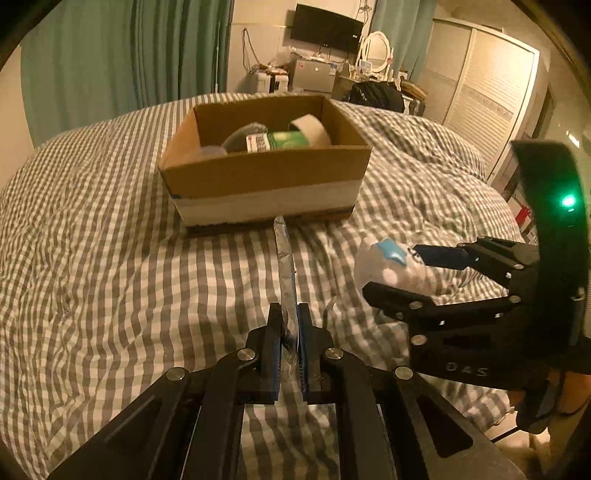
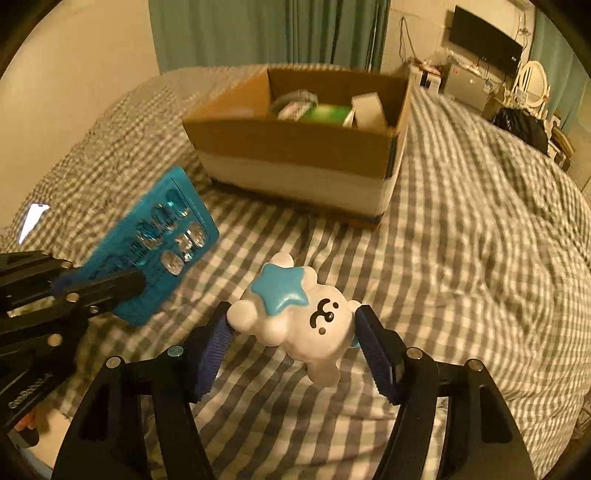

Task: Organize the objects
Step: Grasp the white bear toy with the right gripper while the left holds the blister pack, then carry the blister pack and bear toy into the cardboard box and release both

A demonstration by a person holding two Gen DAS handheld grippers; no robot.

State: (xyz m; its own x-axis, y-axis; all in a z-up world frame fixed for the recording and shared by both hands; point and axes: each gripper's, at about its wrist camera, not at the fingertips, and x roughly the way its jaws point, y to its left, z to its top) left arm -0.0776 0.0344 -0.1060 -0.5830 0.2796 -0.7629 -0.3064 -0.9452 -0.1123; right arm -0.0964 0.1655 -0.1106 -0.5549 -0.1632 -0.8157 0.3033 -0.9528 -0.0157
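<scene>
An open cardboard box (image 1: 266, 170) (image 2: 295, 147) sits on the checked bed and holds a tape roll (image 1: 310, 127), a green packet (image 1: 286, 140) and other items. My left gripper (image 1: 290, 314) (image 2: 122, 284) is shut on a blue blister pack (image 1: 284, 258) (image 2: 155, 243), seen edge-on in the left wrist view and held above the bedding short of the box. My right gripper (image 2: 291, 325) (image 1: 391, 269) is shut on a white bear figure with a blue star (image 2: 299, 317) (image 1: 388, 264), held off the bed to the right of the blister pack.
The grey-and-white checked duvet (image 1: 110, 258) (image 2: 480, 240) covers the whole bed. Green curtains (image 1: 129, 48), a wall TV (image 1: 325, 27), a cluttered desk (image 1: 314, 70) and a white wardrobe (image 1: 487, 92) lie beyond. A small white thing (image 2: 33, 221) lies at the bed's left.
</scene>
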